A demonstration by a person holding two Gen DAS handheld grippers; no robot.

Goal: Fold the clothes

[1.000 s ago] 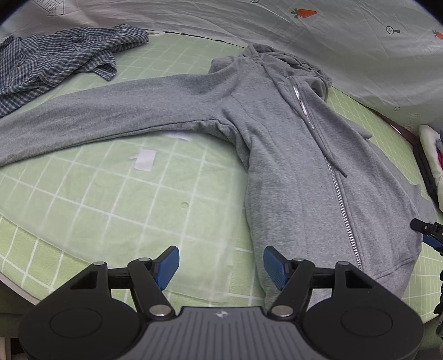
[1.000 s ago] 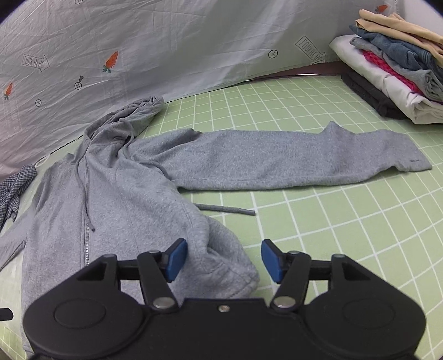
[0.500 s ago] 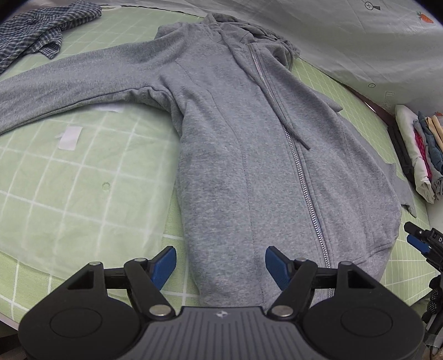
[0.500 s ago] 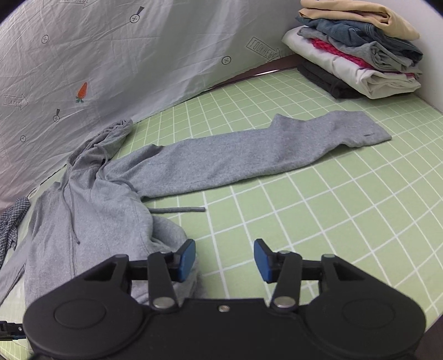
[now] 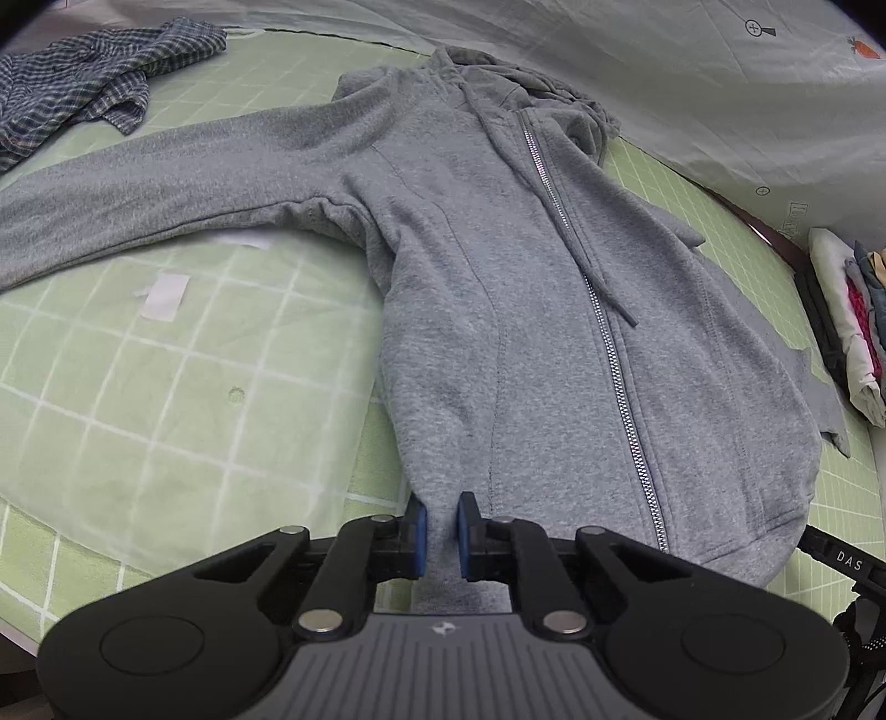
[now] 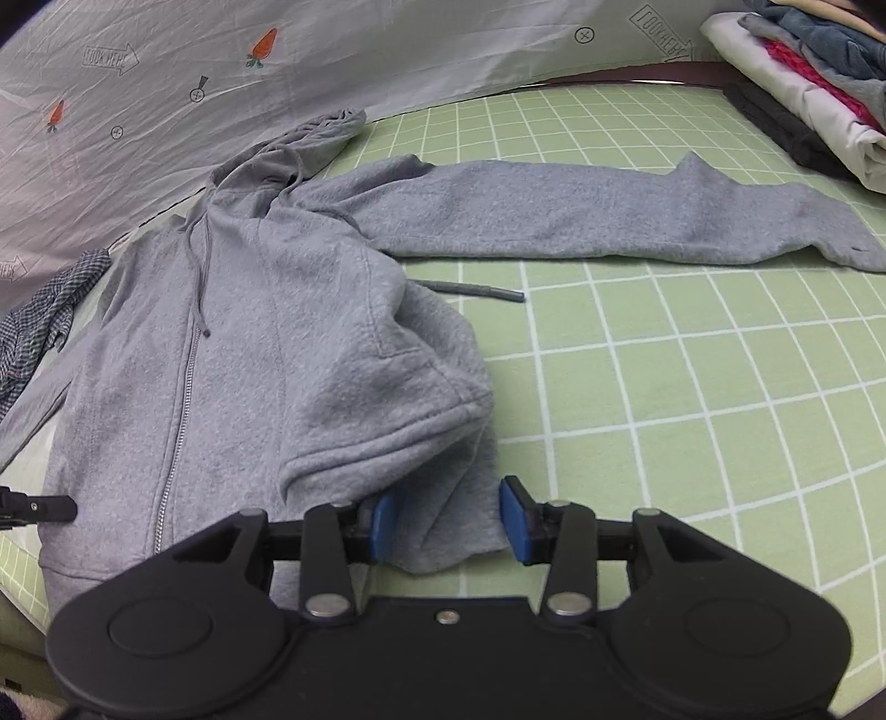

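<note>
Left hand-held gripper (image 5: 441,530): blue pads pressed close together, pinching the bottom hem of the grey hoodie (image 5: 498,310) at the corner on the camera's left side of the zip. Right hand-held gripper (image 6: 447,520): pads spread, with the opposite hem corner lying between them; the near pad touches or is just beside the cloth, the far pad stands clear of it, so no grip is closed here. The hoodie lies front up on the bench (image 6: 692,387), which is covered by a light green mat with a white grid. The zipper (image 5: 598,315) is closed and runs from hem to neck; a drawstring (image 5: 603,277) trails over the chest beside it. The hood (image 6: 321,130) is bunched against the far edge, touching a pale sheet (image 6: 387,50) printed with carrots and arrows. One sleeve (image 5: 166,183) stretches out flat toward the left in the left wrist view; the other sleeve (image 6: 609,216) stretches toward the right in the right wrist view, its cuff near a stack of folded clothes (image 6: 803,94). A second cord end (image 6: 470,289) lies on the mat below that sleeve. A crumpled checked shirt (image 5: 94,83) lies at the far left corner, apart from the hoodie. A white tag (image 5: 163,296) rests on the mat below the left sleeve.
</note>
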